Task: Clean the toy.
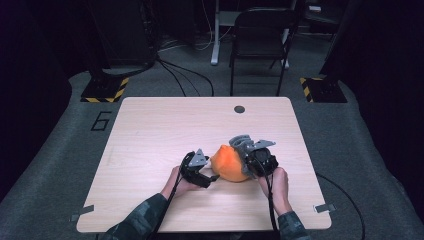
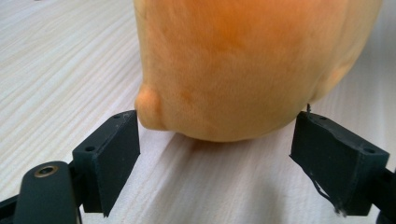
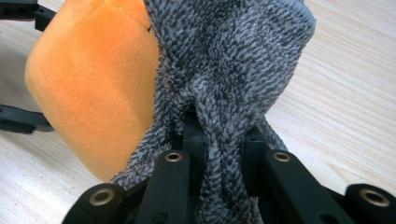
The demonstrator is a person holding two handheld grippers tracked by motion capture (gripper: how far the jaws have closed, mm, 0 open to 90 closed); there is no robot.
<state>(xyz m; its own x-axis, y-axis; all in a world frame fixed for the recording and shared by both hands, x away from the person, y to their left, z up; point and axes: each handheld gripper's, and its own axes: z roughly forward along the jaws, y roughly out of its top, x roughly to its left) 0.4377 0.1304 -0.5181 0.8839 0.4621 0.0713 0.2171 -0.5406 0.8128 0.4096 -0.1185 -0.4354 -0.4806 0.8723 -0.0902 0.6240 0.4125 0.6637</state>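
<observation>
An orange plush toy (image 1: 227, 162) lies on the wooden table (image 1: 160, 125) between my two grippers. A grey knitted cloth (image 3: 229, 60) covers its right side, bunched into a twist. My right gripper (image 3: 224, 135) is shut on that twist, and the cloth (image 1: 240, 141) rises above the toy. My left gripper (image 2: 215, 135) stands open at the toy's left end. Its jaws flank the plush toy (image 2: 247, 60): one black pad (image 2: 112, 149) is close to a small bump, the other (image 2: 336, 158) stands apart. In the high view the left gripper (image 1: 212, 177) sits low on the table.
A round hole (image 1: 239, 109) marks the table's far side. Tape tabs (image 1: 325, 207) stick to the near corners. A dark folding chair (image 1: 260, 40) stands beyond the table. Bare wood lies to the left and far side of the toy.
</observation>
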